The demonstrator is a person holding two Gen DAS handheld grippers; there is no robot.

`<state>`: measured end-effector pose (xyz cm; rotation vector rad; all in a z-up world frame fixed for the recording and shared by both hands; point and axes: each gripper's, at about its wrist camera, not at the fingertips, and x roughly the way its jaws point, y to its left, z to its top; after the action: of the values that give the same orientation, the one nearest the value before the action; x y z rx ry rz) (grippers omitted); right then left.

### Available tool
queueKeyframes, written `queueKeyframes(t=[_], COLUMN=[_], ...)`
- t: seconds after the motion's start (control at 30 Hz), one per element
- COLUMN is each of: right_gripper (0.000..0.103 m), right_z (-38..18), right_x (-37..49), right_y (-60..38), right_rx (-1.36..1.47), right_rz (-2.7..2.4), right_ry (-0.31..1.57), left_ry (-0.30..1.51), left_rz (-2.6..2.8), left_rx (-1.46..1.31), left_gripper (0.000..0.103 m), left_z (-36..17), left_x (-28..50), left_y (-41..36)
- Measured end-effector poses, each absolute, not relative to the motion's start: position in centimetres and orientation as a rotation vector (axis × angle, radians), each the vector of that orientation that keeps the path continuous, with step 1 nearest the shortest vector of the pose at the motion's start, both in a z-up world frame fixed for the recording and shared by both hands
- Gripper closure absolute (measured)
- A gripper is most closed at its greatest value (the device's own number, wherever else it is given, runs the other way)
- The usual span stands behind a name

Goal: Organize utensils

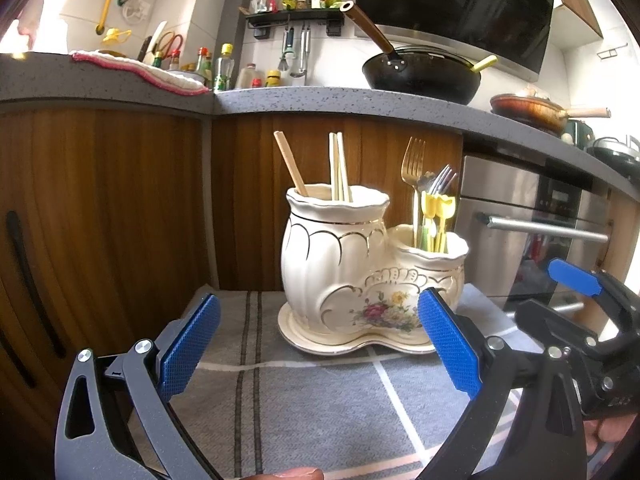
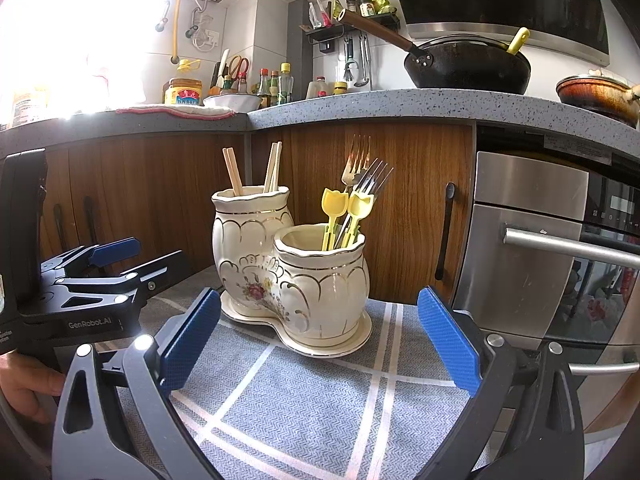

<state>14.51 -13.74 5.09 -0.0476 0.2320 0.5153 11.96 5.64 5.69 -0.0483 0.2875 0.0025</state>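
Two wrist views of a cream ceramic utensil holder with two joined pots on a matching saucer, standing on a grey checked cloth. The left wrist view shows the left gripper, jaws wide and empty, with the right gripper beside the holder at right, also spread and empty. Only the right wrist view shows the cabinet handle and the jar with the yellow lid. The taller pot holds chopsticks; the shorter holds forks and yellow tulip-topped picks. Nothing lies between either gripper and the holder. Behind: wooden cabinets, a speckled countertop, a black wok and a steel oven.
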Motion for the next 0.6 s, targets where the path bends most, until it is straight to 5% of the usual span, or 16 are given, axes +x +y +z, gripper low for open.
queueKeyframes(t=[0.6], right_gripper=[0.006], right_z=[5.18], right_x=[14.48], right_y=[-13.83], right_rx=[-0.049], right_rz=[0.516], right_ry=[0.231], left_ry=[0.288], left_rz=[0.001], left_rx=[-0.043], left_gripper=[0.005], left_z=[5.57], left_x=[12.1], left_y=[5.58])
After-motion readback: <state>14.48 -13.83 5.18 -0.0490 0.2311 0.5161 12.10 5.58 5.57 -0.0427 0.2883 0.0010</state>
